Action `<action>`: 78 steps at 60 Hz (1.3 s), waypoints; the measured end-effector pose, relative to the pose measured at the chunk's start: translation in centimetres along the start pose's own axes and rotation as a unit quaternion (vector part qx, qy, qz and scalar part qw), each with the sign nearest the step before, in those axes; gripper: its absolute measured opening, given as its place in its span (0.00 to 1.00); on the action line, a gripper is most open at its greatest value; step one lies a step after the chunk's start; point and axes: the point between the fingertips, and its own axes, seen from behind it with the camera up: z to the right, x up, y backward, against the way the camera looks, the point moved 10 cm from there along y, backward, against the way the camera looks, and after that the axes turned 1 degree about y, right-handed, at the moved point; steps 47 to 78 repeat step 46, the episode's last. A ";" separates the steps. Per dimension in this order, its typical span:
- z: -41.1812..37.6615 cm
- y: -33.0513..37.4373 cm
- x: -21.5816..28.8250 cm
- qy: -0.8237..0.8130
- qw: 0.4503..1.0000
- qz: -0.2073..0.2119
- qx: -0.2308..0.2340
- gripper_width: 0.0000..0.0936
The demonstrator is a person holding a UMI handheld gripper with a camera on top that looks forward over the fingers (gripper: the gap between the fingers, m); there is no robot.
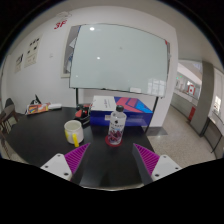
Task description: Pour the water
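Note:
A clear plastic water bottle (117, 124) with a white cap stands upright on the dark table (50, 138), just ahead of my fingers and a little right of the midline. A dark red cup (112, 141) stands right in front of the bottle's base. A yellow cup (73, 132) stands to the left of them. My gripper (111, 160) is open and empty, with the magenta pads (76, 158) spread wide on either side. The bottle and red cup lie beyond the fingertips, not between them.
A large whiteboard (120, 60) fills the wall behind the table. A white box (103, 104) and colourful packaging (132, 105) sit at the table's far end. Small items lie at the far left (40, 108). A corridor opens to the right (190, 100).

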 end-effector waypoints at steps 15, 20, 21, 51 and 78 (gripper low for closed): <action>-2.8 13.6 -1.9 -0.002 1.000 0.000 -0.008 0.90; -3.4 16.3 -2.1 0.003 1.000 0.005 -0.013 0.90; -3.4 16.7 -2.2 0.004 1.000 0.006 -0.013 0.90; -3.0 20.7 -2.0 0.008 1.000 0.020 -0.019 0.89; -3.0 20.7 -2.0 0.008 1.000 0.020 -0.019 0.89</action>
